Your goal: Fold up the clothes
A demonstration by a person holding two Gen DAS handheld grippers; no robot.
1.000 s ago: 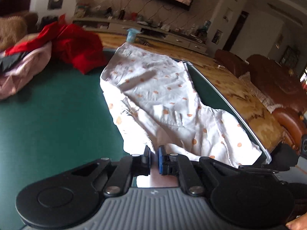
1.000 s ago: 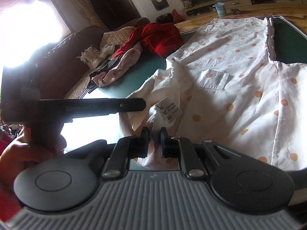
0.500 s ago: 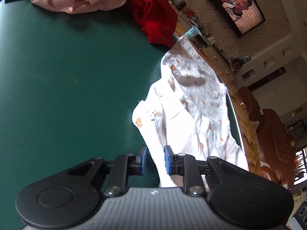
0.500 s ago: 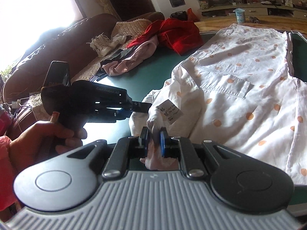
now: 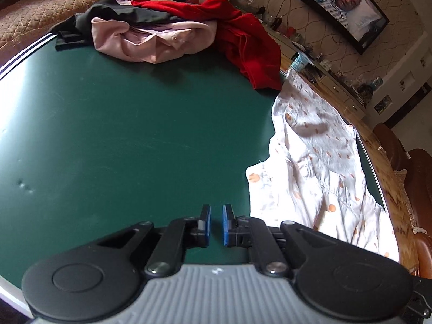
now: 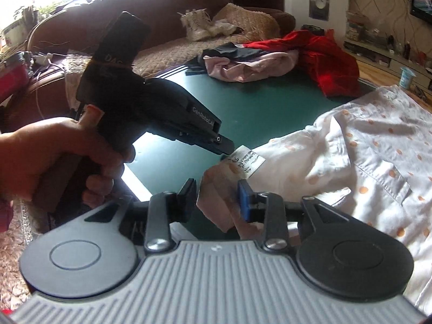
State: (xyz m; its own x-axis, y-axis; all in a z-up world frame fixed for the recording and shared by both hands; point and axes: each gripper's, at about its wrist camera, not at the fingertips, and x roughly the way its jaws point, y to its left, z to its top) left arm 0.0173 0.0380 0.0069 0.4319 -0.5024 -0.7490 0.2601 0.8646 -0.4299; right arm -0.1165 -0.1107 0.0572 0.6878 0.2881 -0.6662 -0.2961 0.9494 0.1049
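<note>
A white shirt with orange dots (image 5: 318, 167) lies spread on the green table (image 5: 121, 135), reaching its right edge. My left gripper (image 5: 216, 225) hangs over bare table just left of the shirt's near corner, jaws a small gap apart and empty. My right gripper (image 6: 217, 201) is open, and a fold of the shirt (image 6: 351, 167) with a white care label (image 6: 247, 160) lies loose between its fingers. In the right wrist view the left gripper (image 6: 226, 148) is held by a hand, its tip beside the label.
A pile of pink, black and red clothes (image 5: 172, 35) lies at the table's far side. A brown sofa (image 6: 162, 35) stands behind it. A small blue cup (image 5: 299, 62) sits on the wooden ledge past the shirt. A wall TV (image 5: 343, 8) hangs above.
Both grippers were shut on the shirt's near edge a second ago. Both have opened and let it go; the left one has moved left, off the shirt.
</note>
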